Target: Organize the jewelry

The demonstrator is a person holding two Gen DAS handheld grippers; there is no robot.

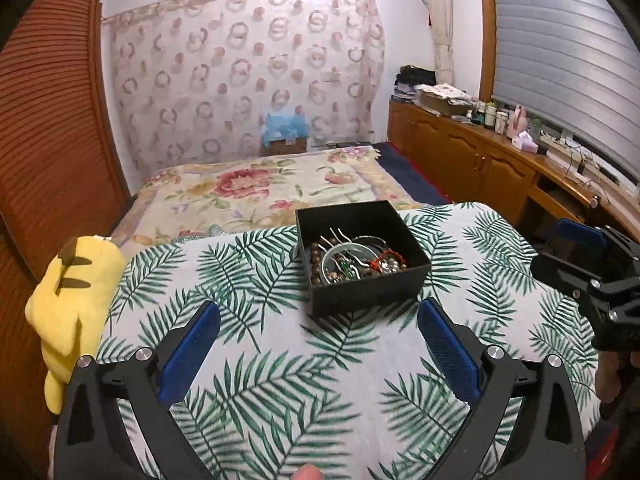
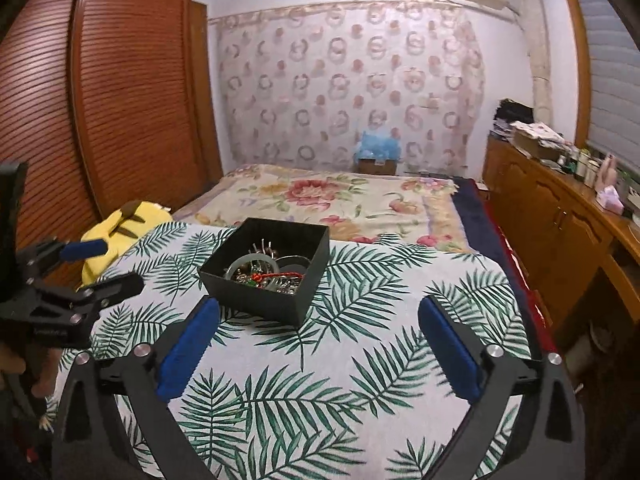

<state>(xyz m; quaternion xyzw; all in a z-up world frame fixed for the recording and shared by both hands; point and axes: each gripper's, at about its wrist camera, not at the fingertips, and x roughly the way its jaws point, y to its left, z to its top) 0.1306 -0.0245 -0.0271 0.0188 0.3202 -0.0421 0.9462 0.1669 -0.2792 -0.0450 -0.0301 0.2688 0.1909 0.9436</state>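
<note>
Sitting on the white cloth printed with green palm fronds, the open square black box held a tangle of jewelry: a string of brown wooden beads, a pale rigid bangle, some thin metal hairpins standing against the far wall, and a red-and-silver piece on the right side. The left gripper hovered over the cloth just short of the box, its blue-padded fingers spread wide with nothing between them. The right gripper hung likewise on the other side, fingers equally wide and empty, the box lying ahead and slightly to its left. Each piece looked light, yet the heap appeared interlocked, so lifting one item would likely drag others along. The bangle, probably stiff and smooth, seemed the easiest to pinch across its rim; the beaded string would droop and swing, so a grip at its uppermost loop looked wise. The pins seemed thin and slippery, best taken by their shafts. The box itself looked light enough to slide if nudged.
</note>
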